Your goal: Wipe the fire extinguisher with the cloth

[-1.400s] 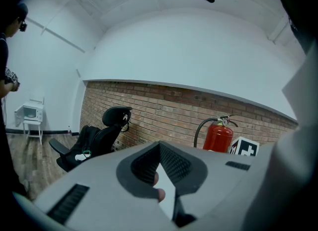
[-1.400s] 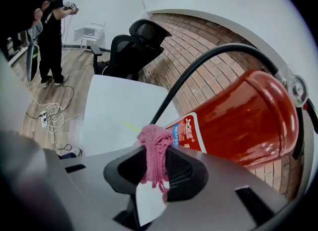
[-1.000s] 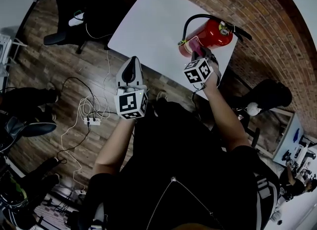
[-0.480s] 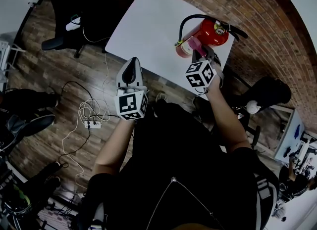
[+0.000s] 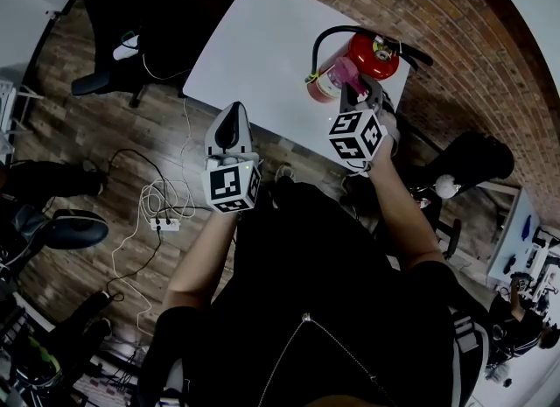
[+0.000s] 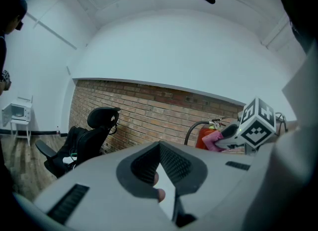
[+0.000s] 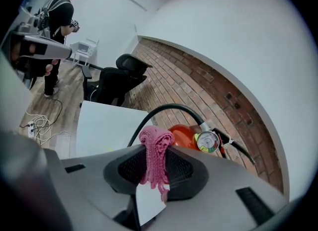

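Two tools: we are clamping the right tool [image 5: 353, 92] on the pink cloth [image 7: 155, 148], against the fire extinguisher [image 5: 363, 51] on the bench [image 5: 254, 46]; the left tool [image 6: 159, 145] is hovering closed and empty, well apart from the extinguisher.

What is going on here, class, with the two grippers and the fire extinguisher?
A person works with a handheld gripper in each hand. The right gripper is shut on a pink knitted cloth and appears to press it against the side of the red metal fire extinguisher on the white table. The left gripper is shut and empty, held near the table's edge, apart from the extinguisher.
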`<action>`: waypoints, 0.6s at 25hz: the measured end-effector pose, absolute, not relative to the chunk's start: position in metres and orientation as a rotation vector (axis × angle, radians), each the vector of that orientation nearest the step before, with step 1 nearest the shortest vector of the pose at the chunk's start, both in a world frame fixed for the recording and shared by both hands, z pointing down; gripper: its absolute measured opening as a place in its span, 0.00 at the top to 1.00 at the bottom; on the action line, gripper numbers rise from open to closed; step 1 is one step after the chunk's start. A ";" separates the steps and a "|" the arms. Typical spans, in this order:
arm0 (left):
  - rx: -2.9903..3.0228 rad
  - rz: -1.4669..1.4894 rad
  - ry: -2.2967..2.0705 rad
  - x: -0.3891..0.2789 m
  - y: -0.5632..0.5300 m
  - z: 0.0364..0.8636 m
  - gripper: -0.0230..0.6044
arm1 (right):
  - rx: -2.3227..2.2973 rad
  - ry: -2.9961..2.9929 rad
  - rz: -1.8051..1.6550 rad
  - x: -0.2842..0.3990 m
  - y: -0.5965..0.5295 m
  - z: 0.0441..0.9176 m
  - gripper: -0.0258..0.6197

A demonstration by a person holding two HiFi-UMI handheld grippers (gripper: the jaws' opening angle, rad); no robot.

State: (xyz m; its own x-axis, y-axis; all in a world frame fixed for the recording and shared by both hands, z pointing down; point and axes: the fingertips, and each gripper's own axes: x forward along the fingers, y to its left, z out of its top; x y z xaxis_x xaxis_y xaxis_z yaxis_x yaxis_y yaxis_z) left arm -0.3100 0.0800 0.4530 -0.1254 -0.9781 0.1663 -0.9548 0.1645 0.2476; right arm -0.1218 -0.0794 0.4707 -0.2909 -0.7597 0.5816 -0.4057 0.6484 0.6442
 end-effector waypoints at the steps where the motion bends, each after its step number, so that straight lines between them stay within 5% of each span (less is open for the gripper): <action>1: 1.860 -0.114 -2.156 -0.310 0.079 0.453 0.95 | 0.924 -1.921 -0.476 -0.122 -0.080 0.467 0.80; 15: 1.882 -0.104 -2.137 -0.307 0.073 0.452 0.95 | 0.983 -1.948 -0.642 -0.129 -0.079 0.422 0.80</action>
State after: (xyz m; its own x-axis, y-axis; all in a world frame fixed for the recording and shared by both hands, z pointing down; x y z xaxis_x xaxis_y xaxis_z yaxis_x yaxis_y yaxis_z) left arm -0.3069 0.0727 0.4517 -0.1035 -0.9801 0.1692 -0.9591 0.1434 0.2441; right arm -0.1285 -0.0789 0.4219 -0.3398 -0.8247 0.4521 -0.3943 0.5613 0.7277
